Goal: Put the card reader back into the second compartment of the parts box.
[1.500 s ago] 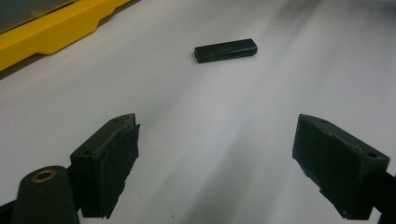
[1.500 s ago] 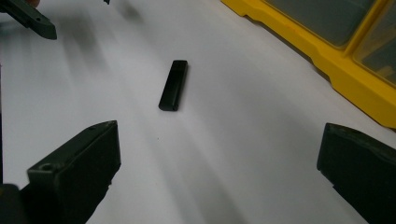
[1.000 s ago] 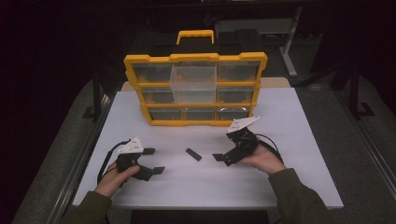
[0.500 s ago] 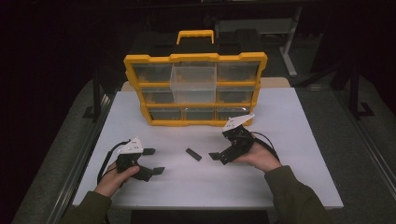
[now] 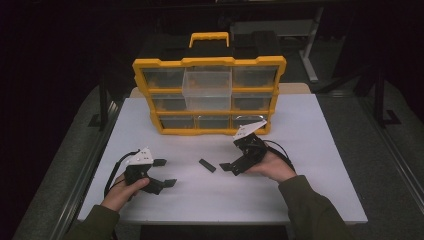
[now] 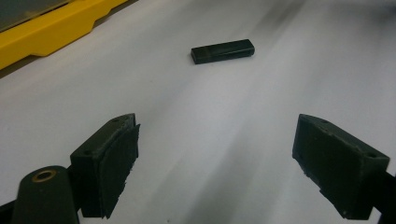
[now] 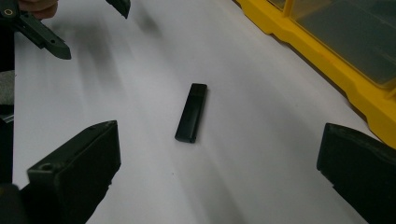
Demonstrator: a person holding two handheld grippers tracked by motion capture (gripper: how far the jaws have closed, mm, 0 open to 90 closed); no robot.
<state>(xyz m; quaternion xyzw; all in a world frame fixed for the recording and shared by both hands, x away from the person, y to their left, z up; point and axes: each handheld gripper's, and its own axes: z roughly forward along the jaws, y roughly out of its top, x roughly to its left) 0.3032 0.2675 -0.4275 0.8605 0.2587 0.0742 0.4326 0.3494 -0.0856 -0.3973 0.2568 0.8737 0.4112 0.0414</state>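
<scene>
Black stick, small and flat like a USB stick, lies bare on the white table, between the 2 grippers and in front of the yellow organizer. Its end detail is too small to read in the high view, and neither gripper view shows a plug or cap clearly. The right gripper partly hides behind its own grey plate in the high view, and its far jaw is hard to separate from the body. In the right gripper view both jaws are cut off by the bottom edge.

The stick sits just left of the right gripper, untouched. In the right gripper view it lies ahead of the jaws and roughly centred between them, well clear of both pads. The left gripper rests farther off at the near left, and its view shows the stick well ahead, nearer the right jaw's side.

Jaws of both grippers are spread wide with nothing between them.

Seen from above, the stick's long axis runs diagonally, from far left to near right. It lies flat on its broad face. The organizer's top middle drawer juts forward of its neighbours.
</scene>
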